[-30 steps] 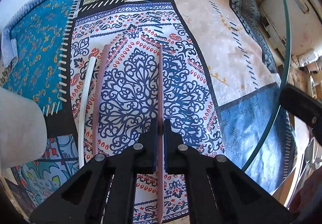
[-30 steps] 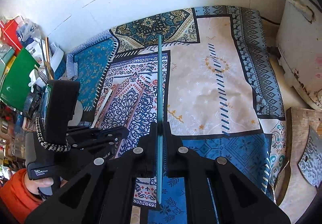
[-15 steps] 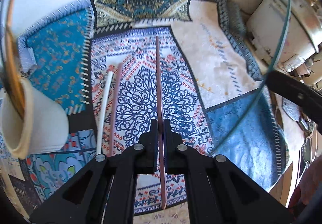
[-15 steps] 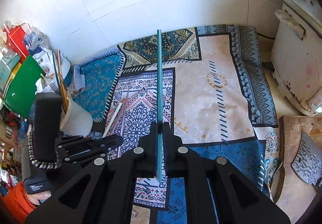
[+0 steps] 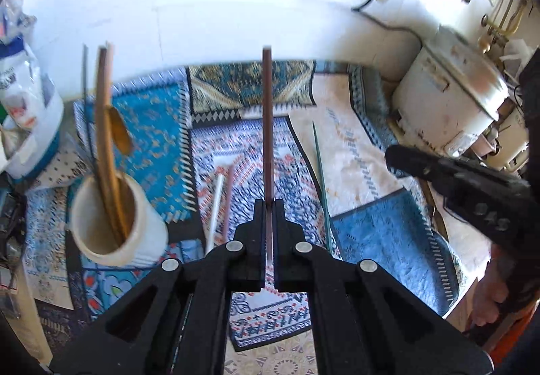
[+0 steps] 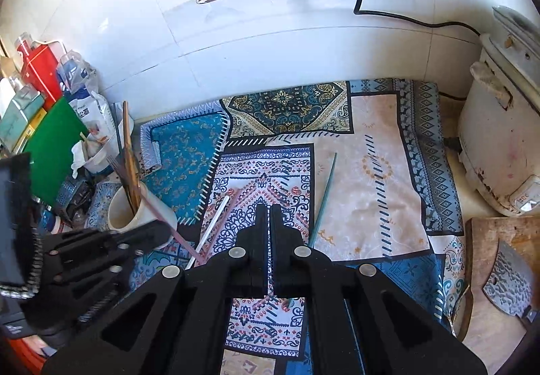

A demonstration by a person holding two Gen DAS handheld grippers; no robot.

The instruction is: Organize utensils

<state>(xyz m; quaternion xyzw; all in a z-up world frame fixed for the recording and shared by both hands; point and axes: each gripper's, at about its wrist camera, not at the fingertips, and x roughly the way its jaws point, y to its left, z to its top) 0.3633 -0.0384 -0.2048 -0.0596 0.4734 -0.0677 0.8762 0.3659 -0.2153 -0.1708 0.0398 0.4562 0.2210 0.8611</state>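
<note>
Left gripper (image 5: 269, 203) pinches a brown chopstick (image 5: 267, 125) beside the utensil cup (image 5: 114, 230); right gripper (image 6: 269, 209) nearly closed, empty; teal chopstick (image 6: 323, 198) lies on the cloth (image 6: 388, 193).

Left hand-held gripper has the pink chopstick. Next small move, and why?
Probably swing the left hand-held gripper leftward, bringing the pink chopstick over the cup. The chopstick is clamped and lifted off the cloth; the cup, already holding utensils, sits left of it with its mouth open.
</note>
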